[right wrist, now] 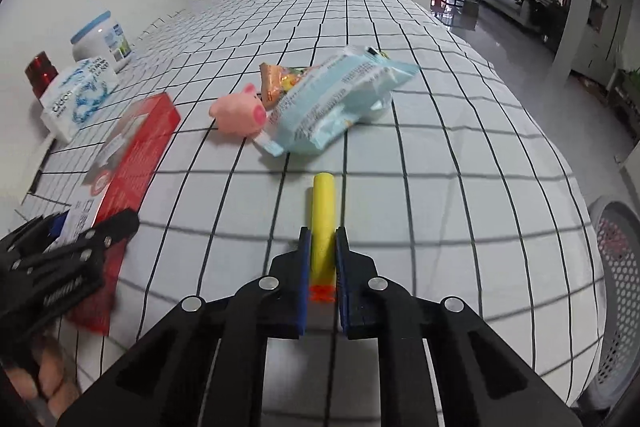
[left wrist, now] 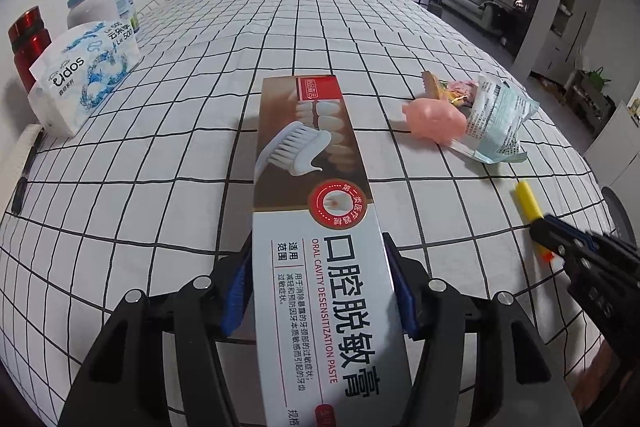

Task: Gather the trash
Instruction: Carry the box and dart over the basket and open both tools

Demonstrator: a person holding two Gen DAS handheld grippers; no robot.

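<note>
My left gripper (left wrist: 318,255) is shut on a long toothpaste box (left wrist: 316,187), white, brown and red, which points away over the table; the box also shows in the right wrist view (right wrist: 128,155). My right gripper (right wrist: 322,239) is shut on a yellow foam dart (right wrist: 323,219) with an orange tip; the dart also shows in the left wrist view (left wrist: 528,201). Beyond lie a pale blue wrapper (right wrist: 340,103), an orange snack wrapper (right wrist: 276,81) and a pink pig toy (right wrist: 240,111).
The table has a white cloth with a black grid (left wrist: 280,27). At its left edge stand a tissue pack (left wrist: 84,75), a white jar with a blue lid (left wrist: 104,5) and a red bottle (left wrist: 28,43). A grey perforated basket (right wrist: 616,287) stands off the table's right side.
</note>
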